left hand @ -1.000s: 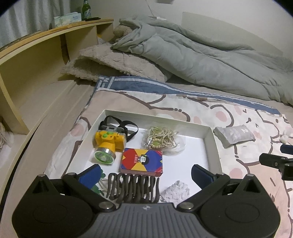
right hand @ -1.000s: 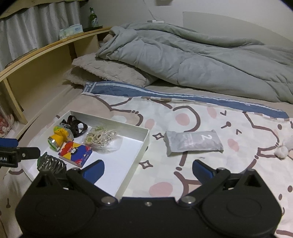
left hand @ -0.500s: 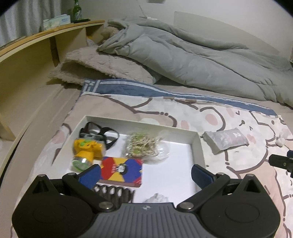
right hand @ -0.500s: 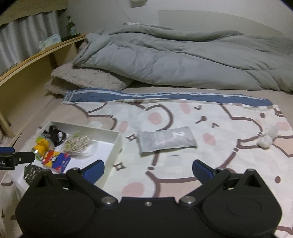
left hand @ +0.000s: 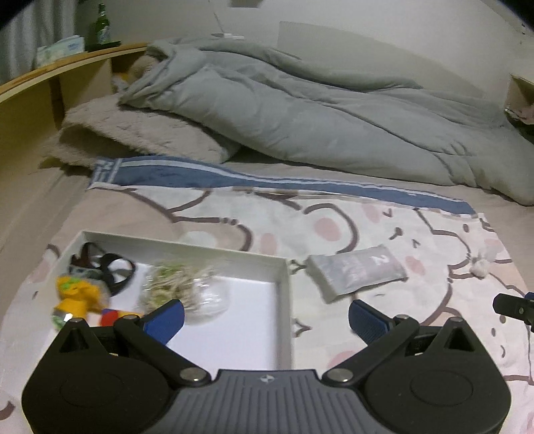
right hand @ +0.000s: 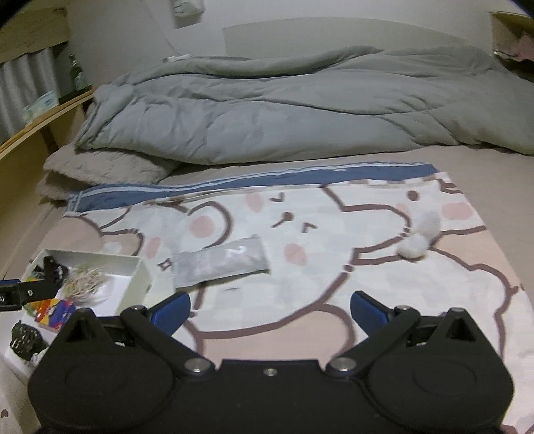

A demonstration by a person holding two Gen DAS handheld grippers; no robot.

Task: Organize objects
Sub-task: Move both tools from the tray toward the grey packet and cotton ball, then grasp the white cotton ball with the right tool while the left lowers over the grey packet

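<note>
Left gripper: I hold it low over the bed, pointed forward along the mat; blue fingertips spread wide apart, nothing between them. It sits at the bottom of its own frame, straddling the near right corner of the tray.
Right gripper: I hold it level above the mat, aimed toward the duvet; fingers apart, holding nothing. Its tip also shows at the right edge of the left view.
White tray: lower left of the left view, lying on the mat; lower left of the right view as well.
Tray contents: yellow headlamp with black strap at the left; clear bag of pale bands mid-tray; colourful card box nearest me; dark ribbed piece at the far lower left of the right view.
Grey packet: marked "2", flat on the mat just right of the tray, outside it; centre of the right view.
White fluffy ball: on the mat, right of centre, well apart from the packet.
Cartoon mat: spread over the bed, blue band at its far edge.
Grey duvet: bunched across the upper frame.
Green bottle: upright on the wooden headboard shelf, upper left.
</note>
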